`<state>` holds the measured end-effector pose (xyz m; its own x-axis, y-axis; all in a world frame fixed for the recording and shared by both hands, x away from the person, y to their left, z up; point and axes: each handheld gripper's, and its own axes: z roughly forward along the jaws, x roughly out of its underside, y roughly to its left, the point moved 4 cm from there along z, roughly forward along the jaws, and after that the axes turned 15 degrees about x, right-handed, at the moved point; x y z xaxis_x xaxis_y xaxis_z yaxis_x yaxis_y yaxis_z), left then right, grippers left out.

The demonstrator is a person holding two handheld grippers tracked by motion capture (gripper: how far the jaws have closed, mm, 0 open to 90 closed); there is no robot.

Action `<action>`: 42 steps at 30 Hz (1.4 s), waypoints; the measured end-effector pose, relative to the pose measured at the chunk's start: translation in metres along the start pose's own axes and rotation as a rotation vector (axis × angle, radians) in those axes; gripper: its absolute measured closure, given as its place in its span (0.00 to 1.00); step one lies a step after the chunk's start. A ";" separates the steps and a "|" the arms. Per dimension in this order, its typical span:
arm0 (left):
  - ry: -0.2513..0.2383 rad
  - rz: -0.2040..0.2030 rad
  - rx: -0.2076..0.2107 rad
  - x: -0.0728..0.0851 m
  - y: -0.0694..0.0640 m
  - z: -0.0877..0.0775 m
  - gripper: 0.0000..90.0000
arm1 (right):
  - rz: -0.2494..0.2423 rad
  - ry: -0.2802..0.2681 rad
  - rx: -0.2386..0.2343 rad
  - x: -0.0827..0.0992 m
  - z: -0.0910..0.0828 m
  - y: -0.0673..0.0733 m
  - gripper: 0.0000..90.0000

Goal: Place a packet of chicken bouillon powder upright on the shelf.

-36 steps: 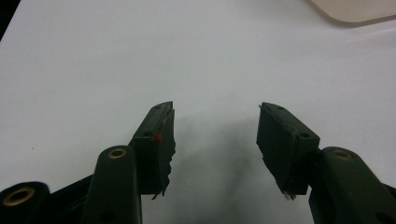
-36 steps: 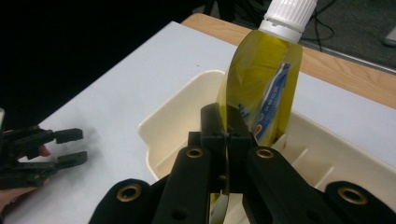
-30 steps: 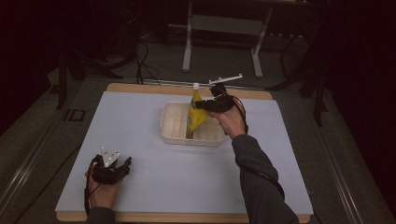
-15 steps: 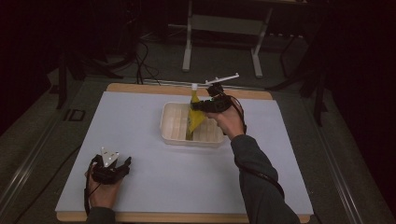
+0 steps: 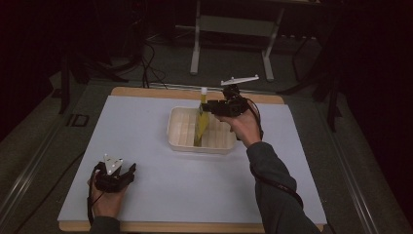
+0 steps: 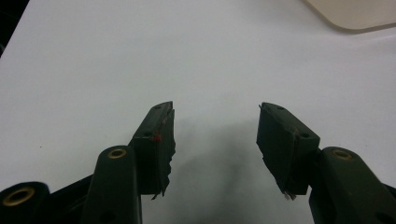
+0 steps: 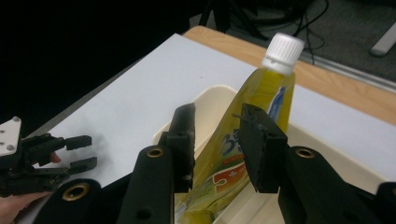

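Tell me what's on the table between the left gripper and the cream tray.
Nothing: in the high view, only bare white table separates the left gripper from the tray holding the yellow pouch.

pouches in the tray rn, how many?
1. A yellow pouch with a white cap stands upright in the cream tray, between the right gripper's jaws, which have just been opening. Tray floor behind the pouch is partly hidden.

Pouch (image 7: 243, 154) base behind jaws
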<state>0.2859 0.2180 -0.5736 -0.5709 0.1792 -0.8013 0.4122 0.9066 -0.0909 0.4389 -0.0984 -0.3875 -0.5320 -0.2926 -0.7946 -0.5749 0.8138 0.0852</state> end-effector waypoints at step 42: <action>0.000 -0.035 -0.027 0.001 0.005 -0.003 0.51 | -0.026 0.029 0.304 0.118 -0.041 -0.065 0.82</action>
<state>0.2858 0.2238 -0.5728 -0.5846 0.1467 -0.7979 0.3725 0.9223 -0.1033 0.3881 -0.2067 -0.4622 -0.5398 -0.3262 -0.7760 -0.3788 0.9174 -0.1221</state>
